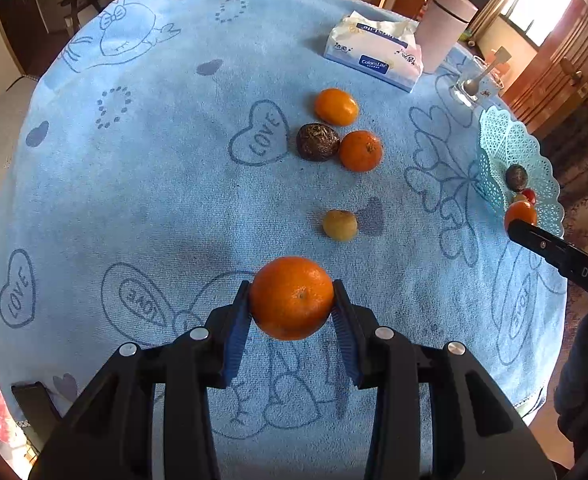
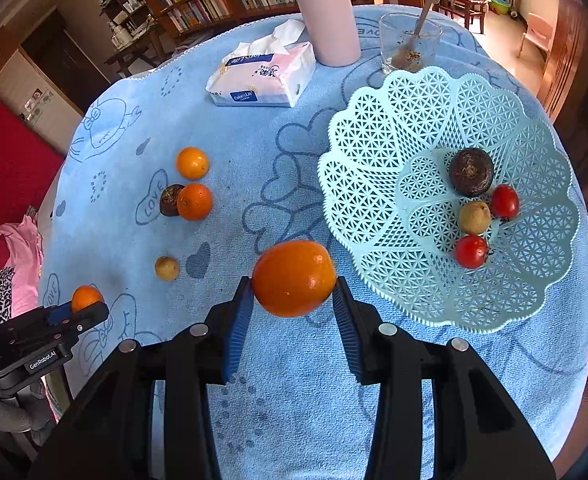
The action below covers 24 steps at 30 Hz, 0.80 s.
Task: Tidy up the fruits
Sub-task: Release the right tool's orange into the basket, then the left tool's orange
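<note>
Open blue towel lies near, giving clear passage to the basket at right. Far right, a pink tumbler, tissue pack and glass crowd the basket's far rim. Left, loose fruit clusters mid-table.

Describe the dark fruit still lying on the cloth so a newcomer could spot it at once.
On the blue cloth, left of the lattice basket, two oranges lie close together. The dark brown fruit touches the nearer one, the only dark, rough-skinned fruit outside the basket.
</note>
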Each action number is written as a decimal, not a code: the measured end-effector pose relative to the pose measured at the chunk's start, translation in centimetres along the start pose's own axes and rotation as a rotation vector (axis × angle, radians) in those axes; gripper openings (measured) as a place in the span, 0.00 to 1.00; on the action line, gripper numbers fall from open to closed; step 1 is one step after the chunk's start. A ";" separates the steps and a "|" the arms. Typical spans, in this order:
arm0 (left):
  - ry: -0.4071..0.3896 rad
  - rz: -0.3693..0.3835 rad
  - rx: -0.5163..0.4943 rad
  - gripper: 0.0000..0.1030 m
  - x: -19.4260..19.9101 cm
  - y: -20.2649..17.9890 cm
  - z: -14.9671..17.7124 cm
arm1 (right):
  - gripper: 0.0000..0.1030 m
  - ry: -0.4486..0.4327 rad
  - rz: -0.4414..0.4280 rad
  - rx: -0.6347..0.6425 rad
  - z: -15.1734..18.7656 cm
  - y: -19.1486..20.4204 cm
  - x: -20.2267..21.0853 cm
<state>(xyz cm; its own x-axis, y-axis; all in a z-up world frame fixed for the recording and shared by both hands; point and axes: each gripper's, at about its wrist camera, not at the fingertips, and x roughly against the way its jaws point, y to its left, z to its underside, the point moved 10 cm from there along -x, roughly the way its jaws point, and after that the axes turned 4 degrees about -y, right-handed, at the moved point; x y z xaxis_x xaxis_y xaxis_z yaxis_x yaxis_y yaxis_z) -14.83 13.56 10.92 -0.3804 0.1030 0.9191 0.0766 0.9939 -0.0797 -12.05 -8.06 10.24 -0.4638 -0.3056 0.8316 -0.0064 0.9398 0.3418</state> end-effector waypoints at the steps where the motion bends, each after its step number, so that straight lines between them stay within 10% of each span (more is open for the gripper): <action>1: -0.002 -0.001 -0.002 0.39 0.1 -0.2 0.0 | 0.41 -0.005 0.005 -0.008 -0.1 -0.5 0.3; 24: -0.022 -0.002 0.034 0.39 0.3 -4.0 0.5 | 0.41 -0.066 0.122 -0.118 -1.9 -11.0 3.6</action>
<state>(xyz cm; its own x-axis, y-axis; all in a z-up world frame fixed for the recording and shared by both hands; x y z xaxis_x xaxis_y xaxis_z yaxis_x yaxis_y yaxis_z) -15.71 9.61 11.28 -0.4005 0.1012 0.9107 0.0447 0.9949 -0.0908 -11.99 -19.81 10.25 -0.5118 -0.1760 0.8409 0.1555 0.9436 0.2922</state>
